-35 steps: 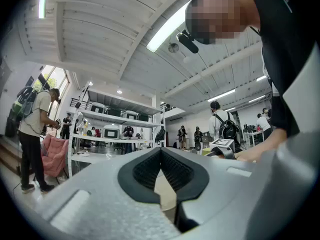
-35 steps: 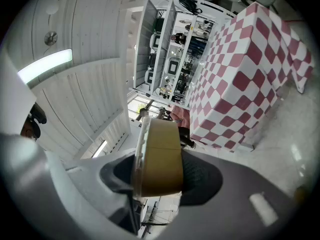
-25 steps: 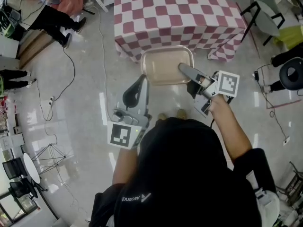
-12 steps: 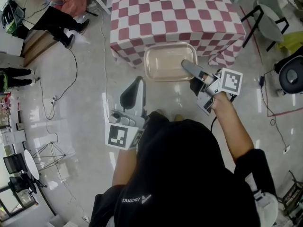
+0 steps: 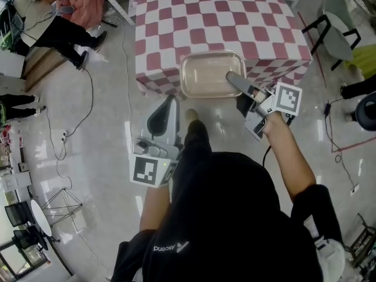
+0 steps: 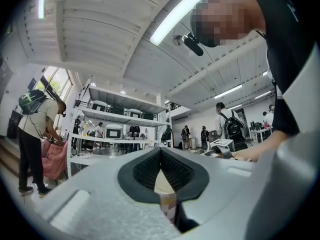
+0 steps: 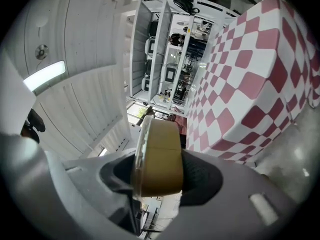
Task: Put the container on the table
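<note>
Left gripper (image 5: 170,101): nearest, beside person, jaws pressed together, empty. Right gripper (image 5: 232,79): pinching container (image 5: 205,75) by its wall, container in air over near edge of table (image 5: 205,16). Step: carry-in. Next, likely: reach further over tabletop, lower flat, release.

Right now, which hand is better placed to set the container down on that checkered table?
Right. The right gripper is clamped on the lidded container, which hangs at the checkered table near edge. The left gripper holds nothing and sits short of the table.
</note>
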